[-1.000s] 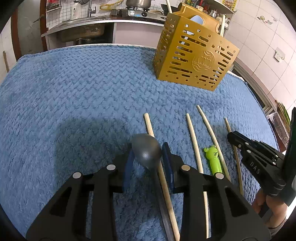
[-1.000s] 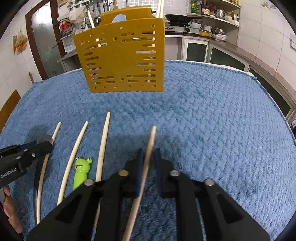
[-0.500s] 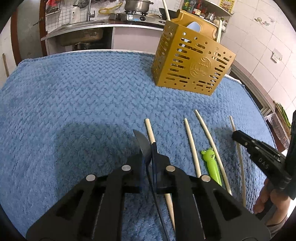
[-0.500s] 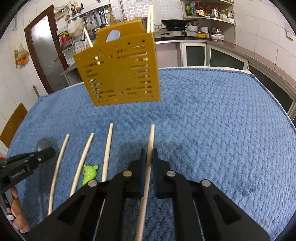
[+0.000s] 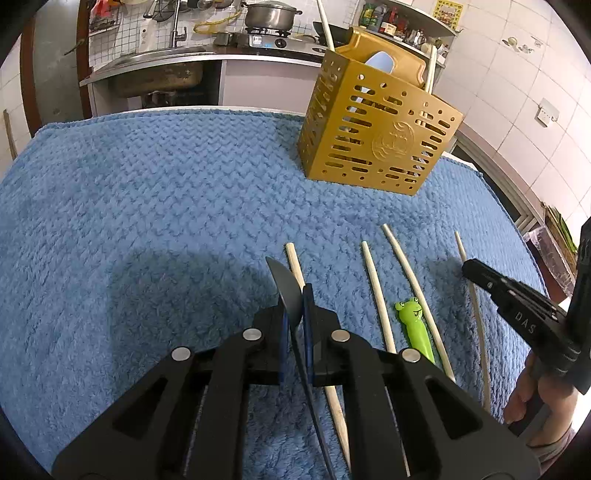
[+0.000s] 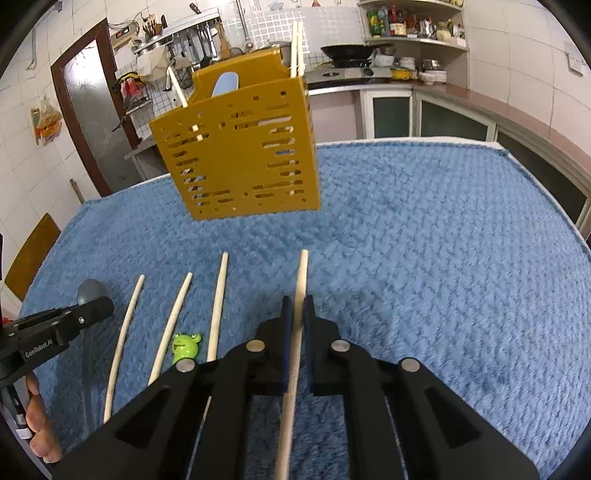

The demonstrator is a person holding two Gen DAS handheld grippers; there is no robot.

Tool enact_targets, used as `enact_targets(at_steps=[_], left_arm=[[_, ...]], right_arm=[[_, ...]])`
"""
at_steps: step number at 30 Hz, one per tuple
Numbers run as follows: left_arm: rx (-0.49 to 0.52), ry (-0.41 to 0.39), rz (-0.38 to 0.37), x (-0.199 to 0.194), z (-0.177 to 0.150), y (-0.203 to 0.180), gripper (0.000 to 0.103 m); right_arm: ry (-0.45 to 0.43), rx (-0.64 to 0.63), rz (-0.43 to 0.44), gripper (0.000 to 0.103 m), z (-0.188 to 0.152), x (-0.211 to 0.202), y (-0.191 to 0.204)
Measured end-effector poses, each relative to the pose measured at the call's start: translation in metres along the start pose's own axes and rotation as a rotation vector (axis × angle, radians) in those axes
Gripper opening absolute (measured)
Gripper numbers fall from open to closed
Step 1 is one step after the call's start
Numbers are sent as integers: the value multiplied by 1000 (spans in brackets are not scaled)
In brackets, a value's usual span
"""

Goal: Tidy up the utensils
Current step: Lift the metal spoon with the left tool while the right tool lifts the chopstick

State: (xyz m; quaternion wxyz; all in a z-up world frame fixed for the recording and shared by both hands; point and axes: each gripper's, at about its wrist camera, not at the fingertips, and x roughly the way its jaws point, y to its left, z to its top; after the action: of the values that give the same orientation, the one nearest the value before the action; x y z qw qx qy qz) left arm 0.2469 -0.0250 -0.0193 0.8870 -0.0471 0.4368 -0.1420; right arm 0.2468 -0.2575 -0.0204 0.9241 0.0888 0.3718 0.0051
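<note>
My left gripper (image 5: 294, 306) is shut on a grey spoon (image 5: 284, 284), turned on edge and held above the blue towel. My right gripper (image 6: 297, 312) is shut on a wooden chopstick (image 6: 300, 284) and holds it lifted, pointing toward the yellow perforated utensil holder (image 6: 240, 155). The holder (image 5: 376, 136) stands at the far side with chopsticks and a light blue utensil inside. Three more chopsticks (image 6: 173, 321) and a green frog-shaped rest (image 6: 186, 345) lie on the towel between the grippers. In the left wrist view the right gripper (image 5: 476, 271) is at the right edge.
A blue textured towel (image 5: 147, 206) covers the table. Behind it are a kitchen counter with a sink (image 5: 159, 70), a stove with a pot (image 5: 271, 16), and shelves (image 6: 410, 22). A tiled wall and window sill run along the right.
The left gripper closed on the spoon, which turned from bowl-up to on edge, and lifted. The right gripper rose with its chopstick off the towel.
</note>
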Motion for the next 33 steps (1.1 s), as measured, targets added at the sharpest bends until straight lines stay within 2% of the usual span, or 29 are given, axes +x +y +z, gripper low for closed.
enact_targets(at_steps=[11, 26, 33], left_arm=[[45, -53, 4, -24, 5, -13, 5], [70, -130, -2, -63, 27, -14, 5], [73, -126, -10, -60, 26, -15, 5]], right_arm=[[-70, 82, 55, 6, 10, -22, -16], [-231, 0, 56, 6, 40, -81, -4], [-252, -10, 47, 6, 41, -88, -2]])
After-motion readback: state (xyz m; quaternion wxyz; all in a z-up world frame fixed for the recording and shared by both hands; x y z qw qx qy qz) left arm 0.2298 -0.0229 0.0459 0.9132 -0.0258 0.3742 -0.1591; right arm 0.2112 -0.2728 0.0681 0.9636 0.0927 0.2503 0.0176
